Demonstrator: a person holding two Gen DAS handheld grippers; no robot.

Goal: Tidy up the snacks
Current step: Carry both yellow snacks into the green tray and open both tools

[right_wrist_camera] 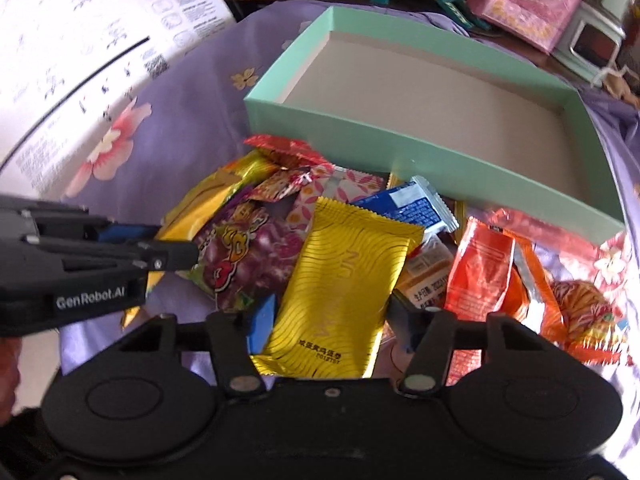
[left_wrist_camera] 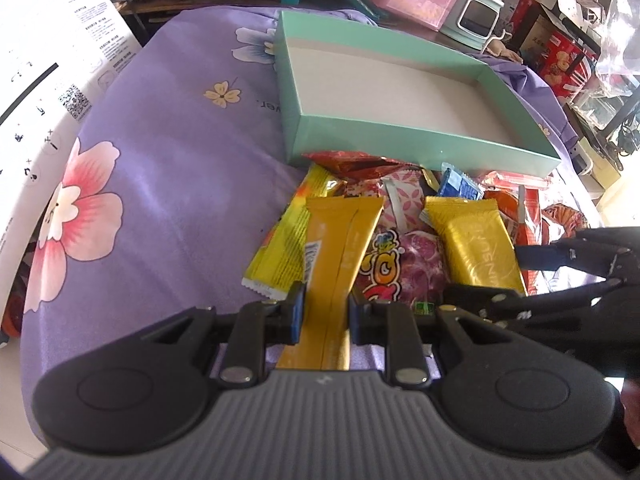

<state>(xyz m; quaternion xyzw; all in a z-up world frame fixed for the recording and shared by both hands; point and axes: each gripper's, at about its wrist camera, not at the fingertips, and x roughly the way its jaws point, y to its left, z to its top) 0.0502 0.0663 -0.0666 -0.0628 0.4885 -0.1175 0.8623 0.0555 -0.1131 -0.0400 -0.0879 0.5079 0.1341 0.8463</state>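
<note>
We hold an orange bar (left_wrist_camera: 340, 248) in our left gripper (left_wrist_camera: 324, 312), jaws clamped across its narrow body near one end. The wrapper is light, slick foil; it flexes, so a grip on the flat sides, away from the crimped seal, suits it best. Our right gripper (right_wrist_camera: 332, 320) straddles a gold packet (right_wrist_camera: 340, 280), jaws part open on either side, pads not yet pressing; the packet lies on the snack pile (right_wrist_camera: 360, 216). The pile sits on the purple flowered cloth (left_wrist_camera: 160, 140), just in front of the mint box (right_wrist_camera: 400, 148). The box is empty, showing only its bare white floor.
</note>
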